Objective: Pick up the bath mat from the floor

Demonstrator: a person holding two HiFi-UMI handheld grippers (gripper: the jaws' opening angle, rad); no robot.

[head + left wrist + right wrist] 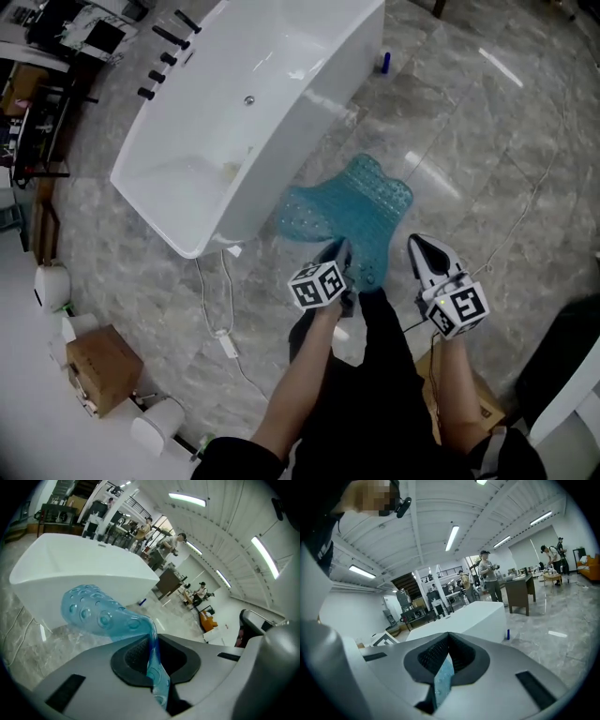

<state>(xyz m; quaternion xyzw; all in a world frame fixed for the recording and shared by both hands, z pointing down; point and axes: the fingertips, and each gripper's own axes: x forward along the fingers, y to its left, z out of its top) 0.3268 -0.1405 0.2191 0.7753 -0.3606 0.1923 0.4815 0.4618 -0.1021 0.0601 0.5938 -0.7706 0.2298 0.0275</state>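
The teal, translucent bath mat [361, 206] with round suction bumps hangs off the grey marble floor beside the white bathtub [244, 112]. My left gripper [342, 251] is shut on the mat's near edge. In the left gripper view the mat [93, 613] runs out from between the shut pads of the left gripper [152, 641] and curls left. My right gripper [419, 246] is just right of the mat's near end. In the right gripper view the right gripper [447, 641] is shut, with a thin teal sliver of the mat [443, 679] pinched between its pads.
A blue bottle [384, 62] stands on the floor beyond the tub. A white cable [211, 300] trails from the tub's near end. A cardboard box [101, 367] and white rolls sit at the lower left. People and desks are far off in both gripper views.
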